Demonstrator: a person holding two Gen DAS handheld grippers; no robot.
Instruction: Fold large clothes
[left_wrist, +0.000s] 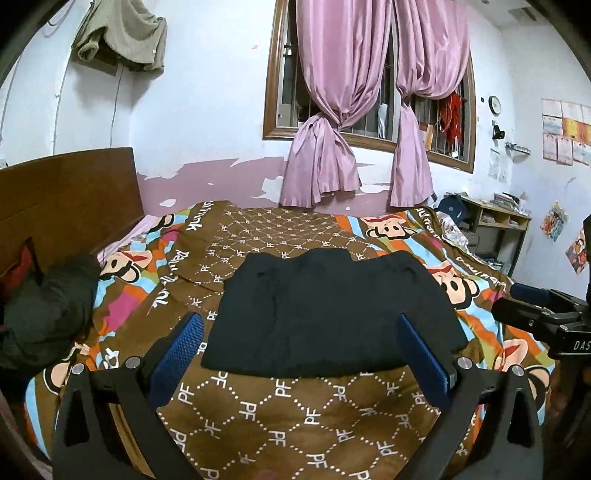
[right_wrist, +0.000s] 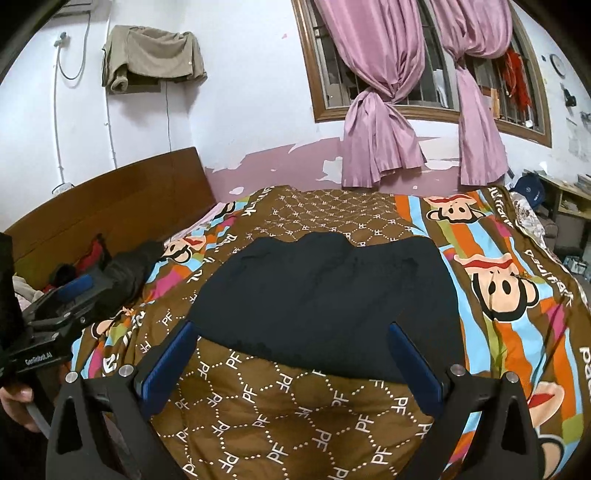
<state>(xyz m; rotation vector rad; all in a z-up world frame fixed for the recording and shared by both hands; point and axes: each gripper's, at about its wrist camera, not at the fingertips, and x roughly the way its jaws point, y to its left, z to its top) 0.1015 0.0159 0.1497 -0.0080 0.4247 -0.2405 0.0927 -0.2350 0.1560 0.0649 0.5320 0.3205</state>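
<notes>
Garment: dark navy, near-black soft fabric garment (left_wrist: 332, 314), lying flat as a compact rough rectangle in the middle of the bed. Sleeves not showing, so prob. tucked in or under. Far edge wavy, near edge fairly straight.
Progress: judging by shape, most folds look done; looks like at least 1 fold, poss. more. Layer count hard to read, cloth too dark. Maybe one last half-fold + smoothing left, or it's finished; can't tell which.
Left claw: left gripper (left_wrist: 301, 345) w/ blue-padded fingers (left_wrist: 177, 354) spread wide, holding nothing. Hovers above the near edge of the garment, aimed across the bed toward the window; contact w/ cloth not evident.
Right claw: right gripper (right_wrist: 291, 354) also wide apart, empty, blue pads (right_wrist: 413, 365) framing the garment's near edge from the right side. Same level-ish, fwd-pointing pose.
Relation: both held side by side, near each other; each shows at the edge of the other's view.
Under it: brown quilted bedspread w/ white "PF" lettering and cartoon monkey border (left_wrist: 295, 413); garment sits on the brown centre panel.
Around: pile of dark clothes (left_wrist: 44, 314) at the headboard end, well apart from the garment. Pink tied curtains (left_wrist: 369, 110) at the window beyond.
</notes>
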